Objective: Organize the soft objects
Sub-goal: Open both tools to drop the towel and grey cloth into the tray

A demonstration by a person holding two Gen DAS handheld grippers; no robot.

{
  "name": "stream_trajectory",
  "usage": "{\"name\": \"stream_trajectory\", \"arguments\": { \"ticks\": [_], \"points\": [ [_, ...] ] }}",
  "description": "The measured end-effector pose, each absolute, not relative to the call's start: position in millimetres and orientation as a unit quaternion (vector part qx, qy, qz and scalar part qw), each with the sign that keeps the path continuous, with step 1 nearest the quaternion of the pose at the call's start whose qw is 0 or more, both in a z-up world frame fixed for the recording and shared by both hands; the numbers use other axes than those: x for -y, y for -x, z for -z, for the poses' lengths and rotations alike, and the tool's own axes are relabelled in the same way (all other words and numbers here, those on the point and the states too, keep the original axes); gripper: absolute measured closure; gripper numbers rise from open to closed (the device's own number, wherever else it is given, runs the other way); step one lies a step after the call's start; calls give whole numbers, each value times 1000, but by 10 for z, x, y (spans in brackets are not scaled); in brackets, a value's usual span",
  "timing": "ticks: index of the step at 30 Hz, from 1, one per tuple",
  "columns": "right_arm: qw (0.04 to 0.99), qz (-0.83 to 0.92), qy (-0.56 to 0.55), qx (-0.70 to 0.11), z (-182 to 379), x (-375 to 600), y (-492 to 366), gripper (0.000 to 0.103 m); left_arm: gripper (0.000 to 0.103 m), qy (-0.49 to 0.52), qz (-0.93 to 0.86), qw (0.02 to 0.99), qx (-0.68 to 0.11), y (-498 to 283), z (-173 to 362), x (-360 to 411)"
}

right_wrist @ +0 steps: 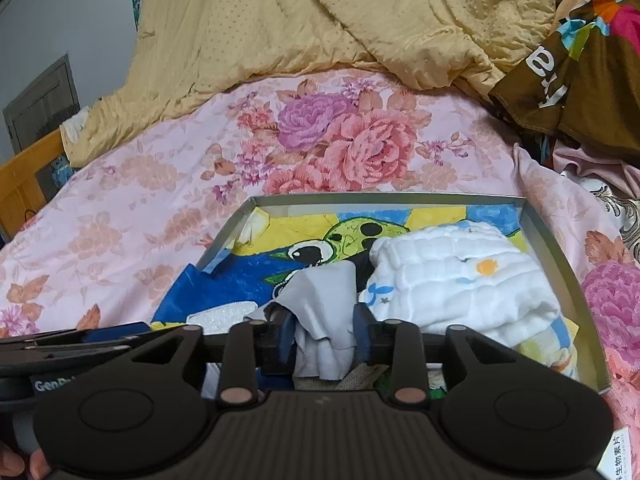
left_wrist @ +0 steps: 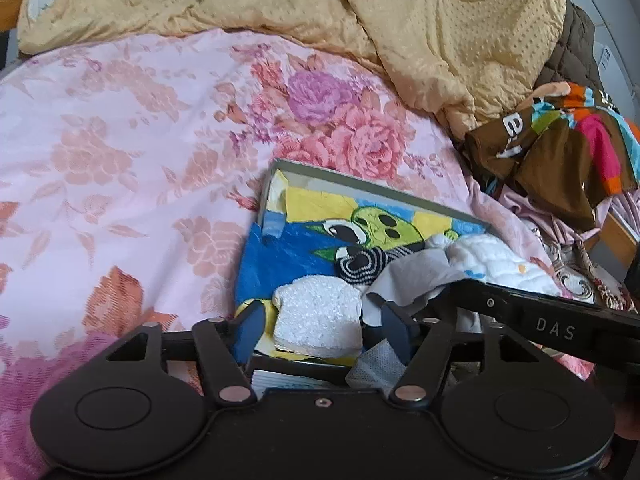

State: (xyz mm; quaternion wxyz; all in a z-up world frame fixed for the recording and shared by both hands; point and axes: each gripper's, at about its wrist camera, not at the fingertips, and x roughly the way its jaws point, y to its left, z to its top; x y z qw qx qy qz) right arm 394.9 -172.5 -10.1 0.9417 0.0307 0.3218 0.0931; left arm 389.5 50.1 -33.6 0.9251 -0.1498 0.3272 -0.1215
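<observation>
Grey cloth [right_wrist: 320, 312] hangs between the right gripper [right_wrist: 322, 340] fingers, parted, over a box [right_wrist: 552, 240] holding white towels, the left gripper [left_wrist: 320, 320] spread around white foam, clothes unsorted beyond.

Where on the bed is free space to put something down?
Free: the floral sheet left of the box, up to the yellow blanket. Crowded: inside the box, and the clothes pile on its right.
</observation>
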Motion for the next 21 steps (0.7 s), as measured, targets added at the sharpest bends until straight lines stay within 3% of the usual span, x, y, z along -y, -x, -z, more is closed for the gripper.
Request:
{"name": "stream_trajectory", "arguments": {
  "ticks": [10,21],
  "points": [
    [951,-100,-48,-289,-134,1862,-3695,45,20,149,97,938,-297,-3547,69,-537],
    [965,-93,-53,-241,-421,2107,-3284,18,14,123,77,953,-266,-3143,-196,-432]
  ]
}}
